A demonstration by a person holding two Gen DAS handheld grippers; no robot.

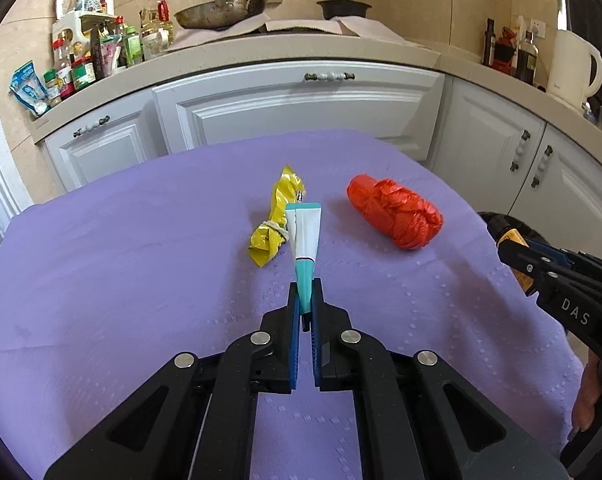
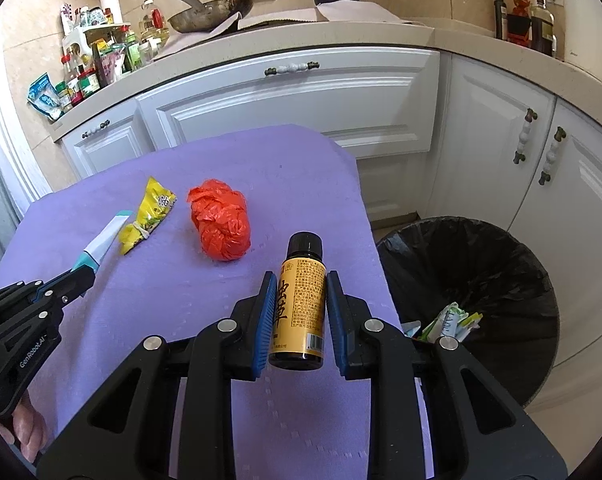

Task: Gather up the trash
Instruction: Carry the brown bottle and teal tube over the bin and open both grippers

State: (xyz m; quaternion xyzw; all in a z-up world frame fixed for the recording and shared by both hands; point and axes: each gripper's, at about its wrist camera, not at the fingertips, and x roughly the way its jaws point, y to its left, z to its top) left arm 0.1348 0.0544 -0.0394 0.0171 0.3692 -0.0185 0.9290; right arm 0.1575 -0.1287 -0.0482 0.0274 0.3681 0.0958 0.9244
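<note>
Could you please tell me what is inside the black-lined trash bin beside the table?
Inside the trash bin, some crumpled white-and-green paper packaging lies near its near-left side. The right gripper covers part of it, and the bin's bottom is too dark to read.

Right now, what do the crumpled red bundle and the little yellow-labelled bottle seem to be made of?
The crumpled red bundle looks like thin glossy plastic film, from its shiny creases. The little yellow-labelled bottle, clamped in the right gripper, seems dark glass or plastic with a printed label and black cap.

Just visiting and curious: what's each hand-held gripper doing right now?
Left hand-held gripper shut on tube. Right hand-held gripper shut on bottle. Yellow wrapper, red bag on cloth. Bin unobstructed.
</note>
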